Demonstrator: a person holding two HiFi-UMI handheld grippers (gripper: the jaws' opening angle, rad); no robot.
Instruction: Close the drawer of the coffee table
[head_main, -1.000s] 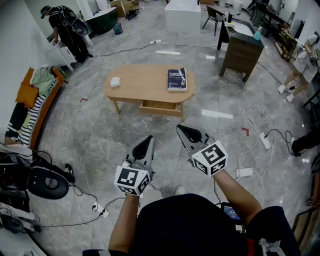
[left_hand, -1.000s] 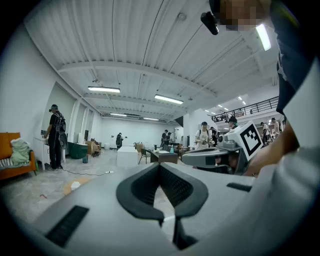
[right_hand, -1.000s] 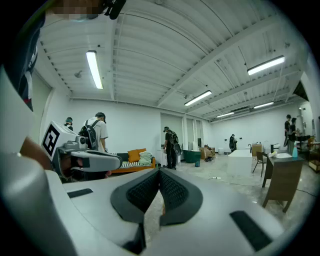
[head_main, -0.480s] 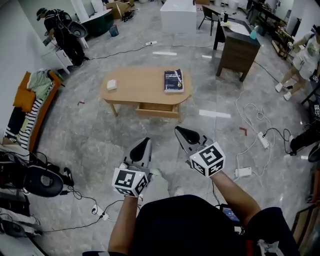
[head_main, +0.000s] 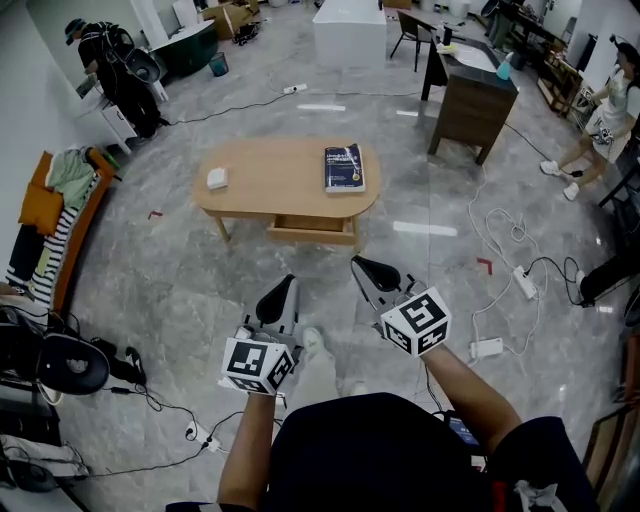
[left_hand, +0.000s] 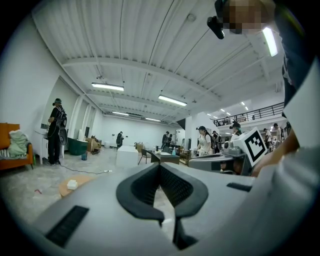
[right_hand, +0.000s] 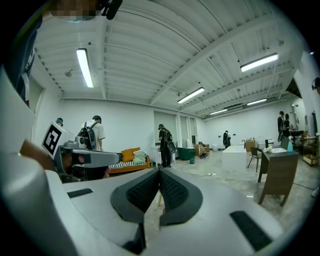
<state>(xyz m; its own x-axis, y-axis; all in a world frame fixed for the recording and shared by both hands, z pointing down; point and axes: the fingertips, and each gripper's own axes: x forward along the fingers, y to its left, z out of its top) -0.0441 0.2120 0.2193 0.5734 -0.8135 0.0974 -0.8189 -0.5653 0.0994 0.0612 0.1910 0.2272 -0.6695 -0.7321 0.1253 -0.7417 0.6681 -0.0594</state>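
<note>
The oval wooden coffee table (head_main: 275, 185) stands on the grey floor ahead of me, with its drawer (head_main: 311, 231) pulled out a little on the near side. A dark blue book (head_main: 343, 167) and a small white box (head_main: 217, 178) lie on its top. My left gripper (head_main: 287, 285) and right gripper (head_main: 363, 266) are held side by side well short of the table, both shut and empty. In the left gripper view the jaws (left_hand: 160, 167) meet at their tips; the table edge (left_hand: 65, 186) with the white box (left_hand: 72, 184) shows low at left.
A dark wooden cabinet (head_main: 471, 112) stands beyond the table at right, a white block (head_main: 349, 32) behind it. Cables and a power strip (head_main: 524, 281) lie on the floor at right. An orange sofa (head_main: 55, 215) with clothes sits left. People stand at the far left and right.
The table has shifted slightly left and down in the head view as I step on. Both grippers stay shut and keep the same pose.
</note>
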